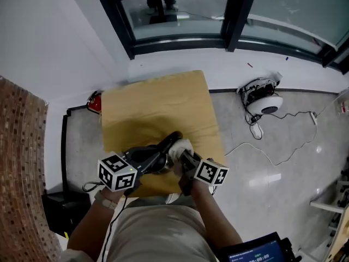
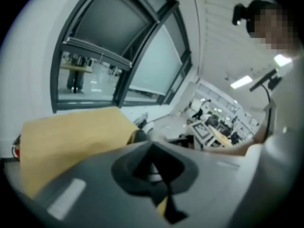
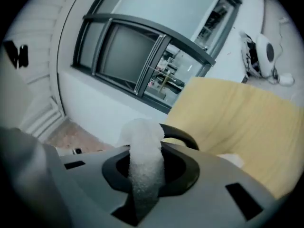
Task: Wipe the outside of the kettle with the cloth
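Note:
A dark, shiny kettle (image 1: 154, 158) with a black handle (image 1: 170, 140) stands near the front edge of the wooden table (image 1: 158, 105). My right gripper (image 1: 182, 154) is shut on a white fluffy cloth (image 1: 180, 146), which lies against the kettle's right side by the handle. The right gripper view shows the cloth (image 3: 143, 156) pinched upright between the jaws of that gripper (image 3: 142, 189), with the black handle (image 3: 183, 136) just behind. My left gripper (image 1: 146, 160) lies against the kettle's left side. Its jaws (image 2: 154, 175) are closed; whether they pinch part of the kettle is hidden.
A dark-framed window (image 1: 180, 15) runs along the far wall. On the floor to the right lie a white device (image 1: 265, 101) and trailing cables (image 1: 272, 146). A red object (image 1: 94, 101) sits at the table's left corner. A brick-patterned wall (image 1: 19, 168) stands left.

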`<state>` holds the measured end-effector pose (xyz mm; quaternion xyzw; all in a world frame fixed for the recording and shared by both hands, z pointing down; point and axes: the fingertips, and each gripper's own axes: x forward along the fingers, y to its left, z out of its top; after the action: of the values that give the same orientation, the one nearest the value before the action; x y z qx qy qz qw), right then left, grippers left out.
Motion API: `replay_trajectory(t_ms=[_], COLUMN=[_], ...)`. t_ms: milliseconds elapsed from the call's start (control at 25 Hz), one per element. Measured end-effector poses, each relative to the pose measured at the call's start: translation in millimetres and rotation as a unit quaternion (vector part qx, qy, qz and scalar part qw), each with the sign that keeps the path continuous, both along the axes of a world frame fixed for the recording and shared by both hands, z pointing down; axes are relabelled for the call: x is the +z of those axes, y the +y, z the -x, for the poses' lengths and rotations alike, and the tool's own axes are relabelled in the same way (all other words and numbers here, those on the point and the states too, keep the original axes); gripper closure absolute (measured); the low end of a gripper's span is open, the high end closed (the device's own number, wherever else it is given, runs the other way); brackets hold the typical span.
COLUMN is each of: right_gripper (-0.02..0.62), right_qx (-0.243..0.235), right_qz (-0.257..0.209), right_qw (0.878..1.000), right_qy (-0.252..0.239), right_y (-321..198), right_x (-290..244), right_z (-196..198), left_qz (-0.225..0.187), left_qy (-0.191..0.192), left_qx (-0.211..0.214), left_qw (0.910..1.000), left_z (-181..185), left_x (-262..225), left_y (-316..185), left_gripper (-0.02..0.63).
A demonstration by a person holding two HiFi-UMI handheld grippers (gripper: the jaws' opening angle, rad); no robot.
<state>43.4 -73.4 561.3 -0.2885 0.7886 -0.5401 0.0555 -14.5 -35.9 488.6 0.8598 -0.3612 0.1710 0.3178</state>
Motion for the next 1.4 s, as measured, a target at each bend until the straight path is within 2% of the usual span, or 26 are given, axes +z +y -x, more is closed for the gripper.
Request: replay_trajectory(t_ms=[120,280,320,440,480,560,600,640,680,720,760,800,840,880,920,960,1000,1040,1080,1160,1200,1240,1280,1320,1360,1400], right_gripper=[0.515,0.515,0.515,0.514,0.515,0.515,0.515,0.515,0.515,0.515,0.515,0.514,0.515,0.515,0.515,0.515,0.515,0.515,0.515,0.515,0.514,0.515,0.515,0.515,0.515,0.515], right_qx=[0.016,0.029,0.011,-0.044,-0.032,0.034,0.06,0.066,0.049,0.017,-0.014,-0.027,-0.013,0.023,0.065,0.094,0.103,0.091,0.064,0.012,0.011,0.033,0.066,0.095,0.108,0.104], right_qz=[-0.038,0.12,0.096,-0.092,-0.094,0.042,0.119,0.14,0.09,-0.008,-0.111,-0.175,-0.175,-0.103,0.017,0.126,0.171,0.137,0.053,-0.113,-0.132,-0.086,0.012,0.116,0.172,0.159], right_qw=[0.998,0.992,0.994,0.991,0.992,0.998,0.991,0.988,0.994,0.998,0.992,0.983,0.984,0.994,0.998,0.987,0.978,0.984,0.994,0.991,0.99,0.995,0.998,0.988,0.979,0.981], right_qy=[-0.044,-0.038,-0.057,-0.09,-0.074,-0.027,-0.021,-0.028,-0.041,-0.052,-0.055,-0.046,-0.029,-0.016,-0.019,-0.036,-0.056,-0.068,-0.075,-0.072,-0.053,-0.031,-0.018,-0.021,-0.033,-0.049], right_y=[12.6,7.1,7.4,22.3,22.0,10.0,6.6,6.9,10.7,18.1,27.2,33.7,33.5,27.7,21.3,17.4,15.6,15.2,17.7,30.9,35.4,35.3,33.5,33.7,35.8,37.9], right_x=[-14.6,74.3,52.7,-37.6,-25.9,56.1,87.2,87.6,57.1,10.3,-31.6,-49.8,-35.4,6.3,57.5,94.8,101.4,76.8,34.5,-31.7,-26.9,6.4,53.9,93.3,106.3,89.3], right_z=[3.7,-15.1,-9.4,13.2,11.7,-5.5,-11.7,-11.5,-5.7,3.2,11.7,15.9,12.9,3.7,-7.3,-14.6,-15.8,-11.3,-3.5,9.9,8.9,1.5,-8.4,-15.6,-17.8,-15.9], left_qz=[-0.049,-0.045,-0.037,-0.017,-0.015,-0.015,-0.017,-0.019,-0.02,-0.023,-0.025,-0.026,-0.027,-0.028,-0.028,-0.028,-0.029,-0.029,-0.029,-0.028,-0.028,-0.028,-0.028,-0.029,-0.029,-0.029], left_qy=[-0.033,-0.012,0.006,0.059,0.069,0.077,0.074,0.068,0.06,0.052,0.047,0.043,0.041,0.041,0.041,0.041,0.041,0.041,0.041,0.041,0.041,0.041,0.041,0.042,0.042,0.041], left_qx=[-0.032,-0.04,-0.047,-0.077,-0.084,-0.087,-0.085,-0.081,-0.077,-0.072,-0.068,-0.066,-0.066,-0.066,-0.066,-0.065,-0.066,-0.067,-0.067,-0.067,-0.067,-0.067,-0.067,-0.067,-0.067,-0.067], left_qw=[0.9978,0.9981,0.9982,0.9951,0.9939,0.9931,0.9935,0.9942,0.9951,0.9958,0.9963,0.9965,0.9966,0.9966,0.9966,0.9966,0.9966,0.9965,0.9965,0.9965,0.9965,0.9965,0.9965,0.9965,0.9965,0.9965], left_z=[-6.1,-4.2,-0.5,13.1,16.1,17.8,17.2,16.4,15.2,13.7,12.4,12.0,12.5,13.2,13.5,13.4,13.2,13.0,12.8,12.7,13.0,13.4,13.8,14.1,14.2,13.8], left_x=[-2.1,-3.0,-2.8,-3.7,-4.2,-5.5,-5.9,-5.8,-5.3,-4.5,-3.8,-3.4,-3.3,-3.4,-3.4,-3.3,-3.1,-2.7,-2.4,-1.2,-0.4,0.1,0.2,-0.1,-0.5,-0.7], left_y=[4.6,1.2,-0.7,-3.3,-3.3,-4.8,-5.2,-4.8,-4.0,-3.8,-4.1,-4.5,-4.7,-4.8,-4.5,-4.0,-3.3,-3.0,-3.3,-3.5,-3.1,-3.1,-3.5,-3.6,-3.1,-2.4], left_gripper=[0.617,0.617,0.617,0.611,0.611,0.611,0.611,0.611,0.611,0.611,0.611,0.611,0.611,0.611,0.611,0.611,0.611,0.611,0.611,0.611,0.611,0.611,0.611,0.611,0.611,0.611])
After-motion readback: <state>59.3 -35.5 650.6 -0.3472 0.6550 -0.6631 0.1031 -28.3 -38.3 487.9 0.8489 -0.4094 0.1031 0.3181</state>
